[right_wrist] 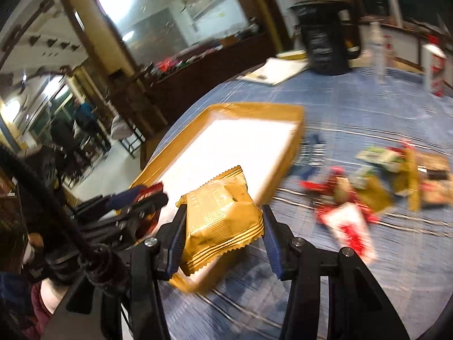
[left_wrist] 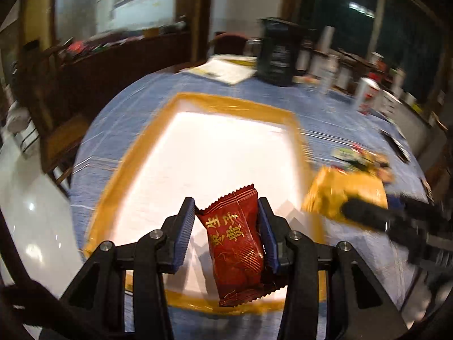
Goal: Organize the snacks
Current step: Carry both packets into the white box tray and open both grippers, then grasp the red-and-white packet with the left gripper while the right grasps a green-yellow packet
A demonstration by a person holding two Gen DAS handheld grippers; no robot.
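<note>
My left gripper (left_wrist: 226, 212) is shut on a dark red snack packet (left_wrist: 236, 243) with gold characters and holds it above the near part of a gold-rimmed tray (left_wrist: 136, 153) with a white floor. My right gripper (right_wrist: 225, 221) is shut on a gold snack packet (right_wrist: 223, 215) and holds it over the tray's near right corner (right_wrist: 294, 141). That gold packet (left_wrist: 339, 195) and the right gripper also show at the right of the left wrist view. The left gripper with the red packet (right_wrist: 147, 198) shows at the left of the right wrist view.
A pile of loose snack packets (right_wrist: 368, 181) lies on the blue tablecloth (right_wrist: 354, 107) right of the tray. A black jug (right_wrist: 325, 36), papers (right_wrist: 277, 70), a bottle (right_wrist: 376, 48) and a red-white can (right_wrist: 434, 68) stand at the far side. Chairs stand beyond the table's left edge.
</note>
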